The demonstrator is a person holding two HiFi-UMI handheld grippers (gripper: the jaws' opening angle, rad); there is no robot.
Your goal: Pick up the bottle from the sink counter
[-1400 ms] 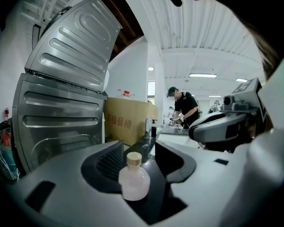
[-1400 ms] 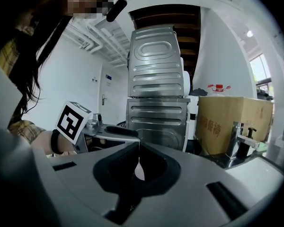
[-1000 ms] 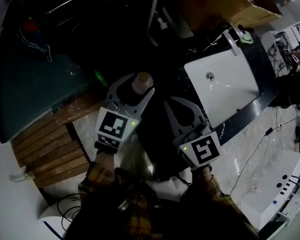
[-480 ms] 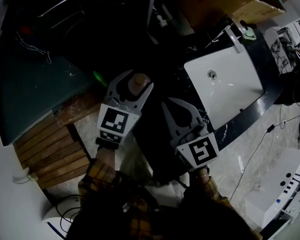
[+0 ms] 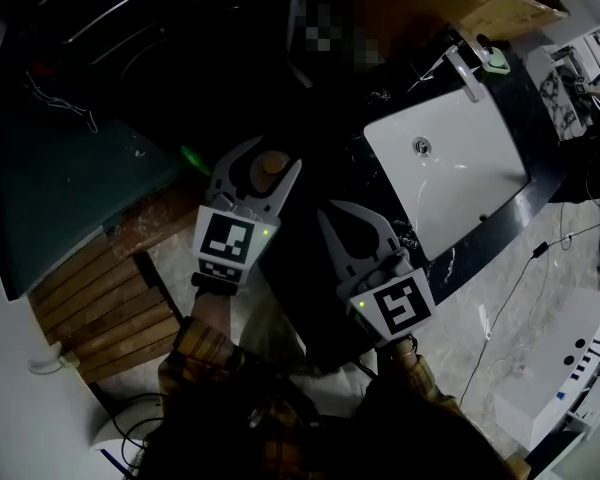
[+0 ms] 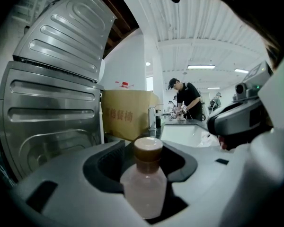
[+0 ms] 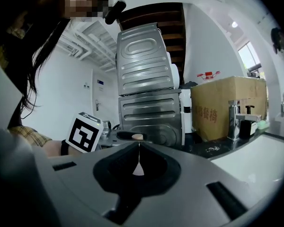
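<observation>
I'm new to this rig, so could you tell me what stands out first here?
The left gripper is shut on a pale bottle with a brown cap, held upright. Beside it the right gripper is shut and empty. A bright white sink sits in the dark counter at the head view's right.

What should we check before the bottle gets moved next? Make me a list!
1. Bottle sits between the jaws of the left hand-held gripper: ok.
2. Bottle upright, brown cap on: ok.
3. Bottle held away from the white sink: ok.
4. Right hand-held gripper shut, empty and beside the left one, not touching the bottle: ok.
5. Grip tight enough not to slip: cannot tell.
6. What lies under the bottle: too dark, cannot tell.
</observation>
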